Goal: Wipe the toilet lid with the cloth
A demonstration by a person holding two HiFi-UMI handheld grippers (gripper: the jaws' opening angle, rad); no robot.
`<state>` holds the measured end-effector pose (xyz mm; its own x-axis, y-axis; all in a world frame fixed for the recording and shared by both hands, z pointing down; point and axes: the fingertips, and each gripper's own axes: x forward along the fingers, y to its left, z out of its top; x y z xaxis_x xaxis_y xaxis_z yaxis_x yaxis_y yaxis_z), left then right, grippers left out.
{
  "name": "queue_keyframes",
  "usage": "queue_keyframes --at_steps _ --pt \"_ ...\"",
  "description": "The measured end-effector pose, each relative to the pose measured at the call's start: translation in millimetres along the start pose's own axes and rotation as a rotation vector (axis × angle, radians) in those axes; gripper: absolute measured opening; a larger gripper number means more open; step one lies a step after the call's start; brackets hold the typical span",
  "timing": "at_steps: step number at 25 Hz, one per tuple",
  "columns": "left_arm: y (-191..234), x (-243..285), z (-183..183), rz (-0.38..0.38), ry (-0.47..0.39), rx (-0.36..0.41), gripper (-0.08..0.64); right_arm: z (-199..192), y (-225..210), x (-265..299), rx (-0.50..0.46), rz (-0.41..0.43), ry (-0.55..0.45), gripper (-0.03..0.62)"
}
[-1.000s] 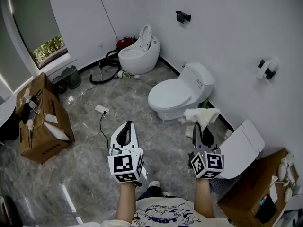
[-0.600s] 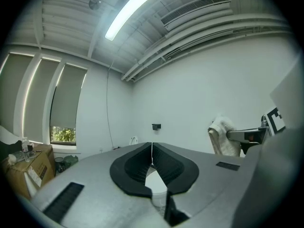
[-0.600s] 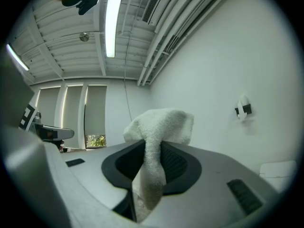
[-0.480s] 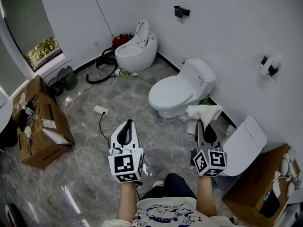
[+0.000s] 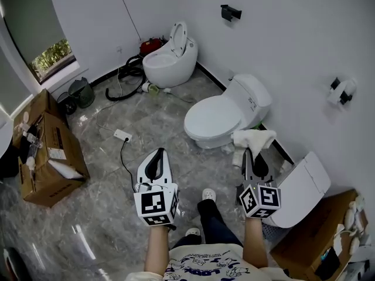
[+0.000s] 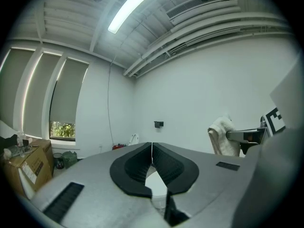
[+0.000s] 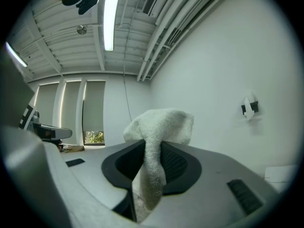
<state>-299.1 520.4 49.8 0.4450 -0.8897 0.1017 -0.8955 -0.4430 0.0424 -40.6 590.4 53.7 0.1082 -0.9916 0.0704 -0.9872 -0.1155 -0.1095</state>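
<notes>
Along the left wall a cardboard box point(image 5: 45, 154) is sitting on the grey marble floor point(image 5: 111, 180), and a green bucket point(image 5: 80, 93) is standing beyond it under the window point(image 5: 50, 55). A white power strip point(image 5: 122, 136) is lying on the floor with its cable trailing toward the person.

The left tool point(image 5: 157, 154) is pointing forward over the floor, and in the left gripper view its jaws are pressing together at the tips with nothing between them point(image 6: 152, 148).

Farther back, an egg-shaped toilet point(image 5: 170, 66) is standing with its seat raised, and a black hose point(image 5: 125, 79) is coiling beside it. Nearer, a second toilet point(image 5: 246, 101) is standing against the right wall with its toilet lid point(image 5: 212, 117) lying shut.

The right tool point(image 5: 248, 156) is pinching the white cloth point(image 5: 253, 139). In the right gripper view the cloth point(image 7: 159, 127) is bunching above the jaws of the right tool point(image 7: 152, 148) and hanging down between them. In the head view the cloth is hovering just right of the toilet bowl, off the lid.

To the right, a loose white toilet seat point(image 5: 300, 187) is leaning near the wall, a paper holder point(image 5: 342, 91) is hanging on the wall above it, and another cardboard box point(image 5: 313, 242) is sitting in the corner.
</notes>
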Motion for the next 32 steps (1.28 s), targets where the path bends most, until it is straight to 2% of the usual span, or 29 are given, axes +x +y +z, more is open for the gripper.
queue_keyframes --at_steps 7,17,24,32 --pt "-6 91 4 0.037 0.009 0.004 0.009 4 -39 91 0.003 0.036 0.014 0.092" --pt "-30 230 31 0.094 0.001 0.013 0.008 34 -108 229 0.005 0.095 0.006 0.092" --pt "-41 299 31 0.112 0.014 0.014 0.009 32 -146 291 0.014 0.106 0.023 0.092" --pt "-33 366 22 0.104 0.051 0.006 0.009 21 -165 349 0.027 0.086 0.055 0.092"
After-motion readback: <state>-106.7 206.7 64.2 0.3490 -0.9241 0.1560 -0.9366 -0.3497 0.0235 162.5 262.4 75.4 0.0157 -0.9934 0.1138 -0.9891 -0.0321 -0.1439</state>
